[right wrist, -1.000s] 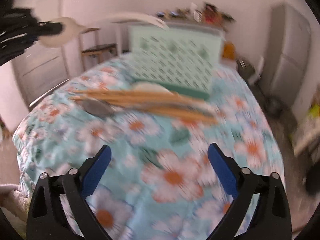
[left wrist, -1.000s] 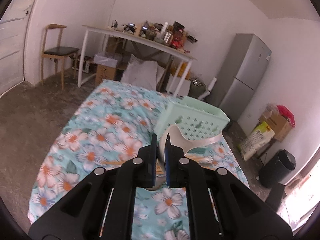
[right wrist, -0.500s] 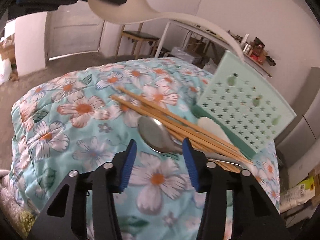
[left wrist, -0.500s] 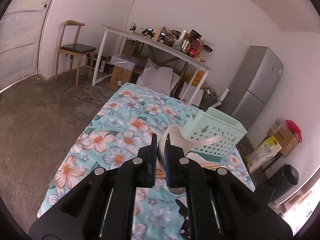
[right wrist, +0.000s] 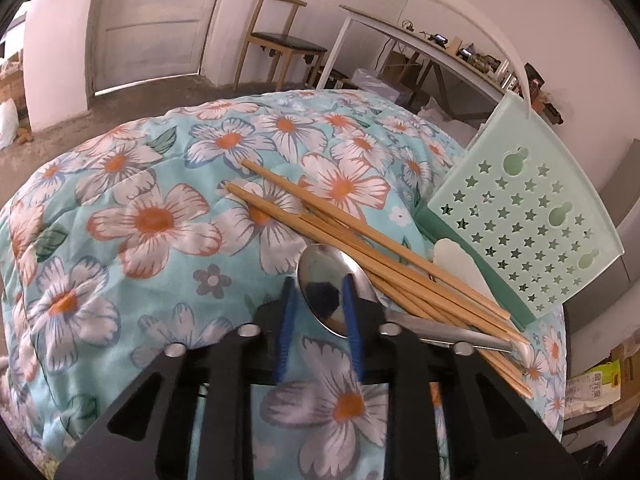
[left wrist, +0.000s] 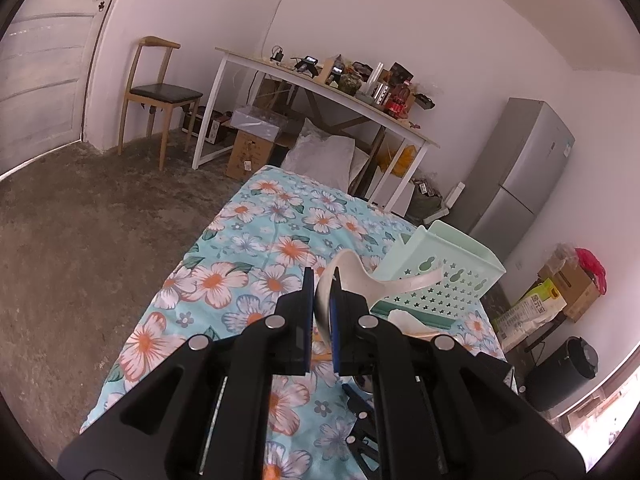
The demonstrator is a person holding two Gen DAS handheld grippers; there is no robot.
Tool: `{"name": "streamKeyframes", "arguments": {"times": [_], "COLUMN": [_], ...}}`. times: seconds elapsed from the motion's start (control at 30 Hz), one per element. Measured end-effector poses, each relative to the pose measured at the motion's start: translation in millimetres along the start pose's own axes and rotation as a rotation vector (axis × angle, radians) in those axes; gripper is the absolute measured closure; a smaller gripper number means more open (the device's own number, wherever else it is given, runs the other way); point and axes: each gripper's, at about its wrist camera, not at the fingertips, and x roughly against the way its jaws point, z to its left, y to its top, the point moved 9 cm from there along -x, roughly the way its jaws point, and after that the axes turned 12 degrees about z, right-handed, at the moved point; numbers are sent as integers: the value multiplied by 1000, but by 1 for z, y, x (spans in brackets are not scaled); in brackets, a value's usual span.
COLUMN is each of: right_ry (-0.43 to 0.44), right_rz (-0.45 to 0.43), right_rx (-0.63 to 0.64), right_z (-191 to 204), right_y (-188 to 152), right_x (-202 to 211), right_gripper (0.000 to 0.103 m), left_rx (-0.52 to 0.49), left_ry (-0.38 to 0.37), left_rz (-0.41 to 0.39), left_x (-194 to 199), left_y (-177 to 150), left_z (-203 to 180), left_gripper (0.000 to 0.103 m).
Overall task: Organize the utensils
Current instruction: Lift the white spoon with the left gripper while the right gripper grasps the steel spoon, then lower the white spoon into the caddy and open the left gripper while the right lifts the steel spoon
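My left gripper [left wrist: 320,292] is shut on the bowl of a white plastic spoon [left wrist: 372,280], held in the air with its handle reaching toward the mint-green star-holed basket [left wrist: 460,264]. That spoon arcs across the top of the right wrist view [right wrist: 460,12]. A metal spoon [right wrist: 324,296] lies on the floral quilt beside several wooden chopsticks [right wrist: 360,236]. My right gripper [right wrist: 318,280] is low over the spoon's bowl. Its jaws are closing with the tip of the bowl between the blue pads [right wrist: 288,312]. The spoon still lies flat. A white utensil [right wrist: 460,268] rests at the basket's foot.
The basket [right wrist: 532,216] stands tilted at the quilt's right edge, a dark green strip [right wrist: 480,272] along its base. Beyond the quilt-covered table [left wrist: 256,276] are a wooden chair [left wrist: 160,92], a cluttered white desk [left wrist: 320,80], a grey fridge [left wrist: 520,176], boxes and a black bin [left wrist: 560,372].
My right gripper came down and forward onto the metal spoon, rolled, and its jaws narrowed from wide apart to close around the bowl. The left gripper drifted sideways, still holding the white spoon.
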Motion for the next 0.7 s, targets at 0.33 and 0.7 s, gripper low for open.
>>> {"name": "streamKeyframes", "arguments": {"times": [0.33, 0.7], "right_ry": [52, 217], "right_rz": [-63, -189], "right_rx": [-87, -293], "right_z": [-16, -69], "right_y": [-5, -14], "right_x": [34, 100], "right_gripper": [93, 98], "left_rx": [-18, -38], "left_ry": [14, 41], "left_rz": [-30, -72], "left_x": [11, 25], "left_y": [8, 24], "left_z": [-4, -12], "left_gripper": [97, 97]}}
